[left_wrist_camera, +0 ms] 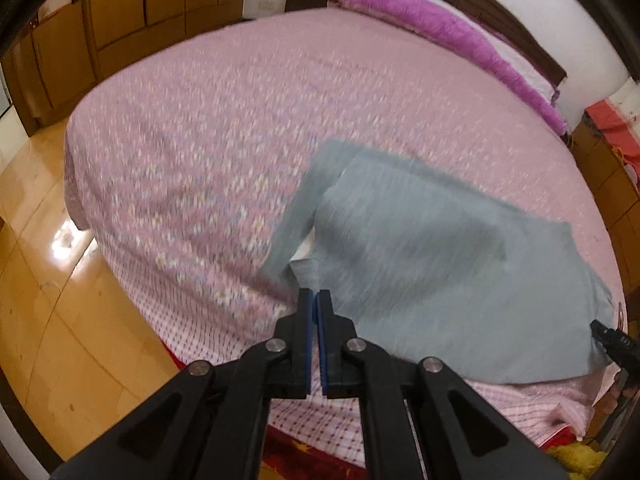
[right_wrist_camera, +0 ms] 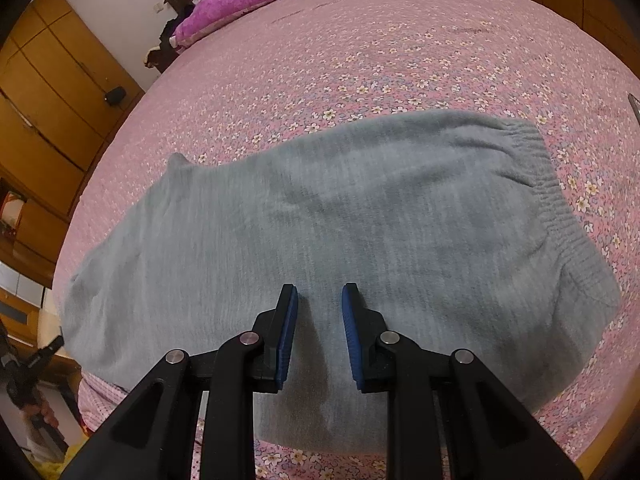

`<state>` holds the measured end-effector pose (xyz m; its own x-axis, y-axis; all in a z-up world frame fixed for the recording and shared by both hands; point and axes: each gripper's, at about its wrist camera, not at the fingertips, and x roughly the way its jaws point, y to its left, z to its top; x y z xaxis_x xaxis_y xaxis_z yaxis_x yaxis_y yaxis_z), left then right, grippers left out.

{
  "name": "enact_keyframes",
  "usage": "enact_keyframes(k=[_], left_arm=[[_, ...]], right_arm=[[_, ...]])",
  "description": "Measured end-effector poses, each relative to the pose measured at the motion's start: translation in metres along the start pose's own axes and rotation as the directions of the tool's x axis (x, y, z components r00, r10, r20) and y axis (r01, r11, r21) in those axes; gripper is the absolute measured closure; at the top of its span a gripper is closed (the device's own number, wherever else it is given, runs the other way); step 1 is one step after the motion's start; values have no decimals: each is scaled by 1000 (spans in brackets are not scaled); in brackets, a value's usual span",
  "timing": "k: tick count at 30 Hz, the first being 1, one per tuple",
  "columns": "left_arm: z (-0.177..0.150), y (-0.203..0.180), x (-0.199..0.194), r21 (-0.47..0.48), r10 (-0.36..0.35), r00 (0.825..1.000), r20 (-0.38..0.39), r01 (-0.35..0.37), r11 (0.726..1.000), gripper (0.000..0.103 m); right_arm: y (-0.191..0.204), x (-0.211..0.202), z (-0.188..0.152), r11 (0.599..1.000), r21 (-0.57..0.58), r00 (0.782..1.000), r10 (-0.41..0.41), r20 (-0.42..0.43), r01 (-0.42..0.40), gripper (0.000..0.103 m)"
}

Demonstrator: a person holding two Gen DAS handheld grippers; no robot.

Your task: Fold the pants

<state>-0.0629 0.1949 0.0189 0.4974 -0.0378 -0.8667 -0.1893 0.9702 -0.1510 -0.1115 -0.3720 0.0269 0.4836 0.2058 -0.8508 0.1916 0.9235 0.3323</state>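
Grey-blue fleece pants (right_wrist_camera: 320, 220) lie on a pink flowered bed (right_wrist_camera: 360, 60), elastic waistband (right_wrist_camera: 552, 196) at the right. In the left wrist view the pants (left_wrist_camera: 420, 248) are partly lifted, with a leg end hanging from my left gripper (left_wrist_camera: 315, 296). That gripper is shut on the leg end (left_wrist_camera: 306, 270), above the bed's near edge. My right gripper (right_wrist_camera: 320, 300) is open and empty, hovering just above the pants' near middle. The left gripper also shows at the left edge of the right wrist view (right_wrist_camera: 48, 350), and the right gripper's tip at the right edge of the left wrist view (left_wrist_camera: 612, 340).
Purple pillows (left_wrist_camera: 440, 36) lie at the head of the bed by a dark headboard (left_wrist_camera: 500, 28). Wooden wardrobes (left_wrist_camera: 120, 8) stand beyond the bed's far side. A glossy tan floor (left_wrist_camera: 48, 280) lies to the left. A red-covered stand (left_wrist_camera: 612, 128) is at the right.
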Motion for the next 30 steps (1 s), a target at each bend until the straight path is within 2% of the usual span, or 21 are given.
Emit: enact_keyframes(k=[5,8,11,16,21,24,27,30], left_arm=[[-1,7,4,2,24,999,-31,-24,1000,101],[4,14,-6,-14,38,999,-6,-38,999,101],[13,17,-17,-18,23,999,27,-22,1000,100],[36,8,-22,12,-23,998,66,22,1000,90],[63,-11,-4,63,-68,995,67,64,996,82],[74,-16,10,70,-74,996,40,71,995,75],[82,-22,22,83,-89,996,17,87,993,73],[90,-29,33,113,-128,992,-7,128,985,68]], right_arm=[[5,2,2,1000,-12,1000,-18,-7,18,87],[11,0,3,1000,-17,1000,-16,-15,16,87],[21,-3,5,999,-34,1000,15,-21,-16,87],[47,-1,8,992,-121,999,24,-35,-28,87],[78,12,11,971,-238,998,-26,-53,13,87],[92,17,15,959,-282,998,-31,-56,14,87],[105,23,19,950,-311,998,-35,-58,15,87],[113,30,23,944,-329,997,-28,-66,5,87]])
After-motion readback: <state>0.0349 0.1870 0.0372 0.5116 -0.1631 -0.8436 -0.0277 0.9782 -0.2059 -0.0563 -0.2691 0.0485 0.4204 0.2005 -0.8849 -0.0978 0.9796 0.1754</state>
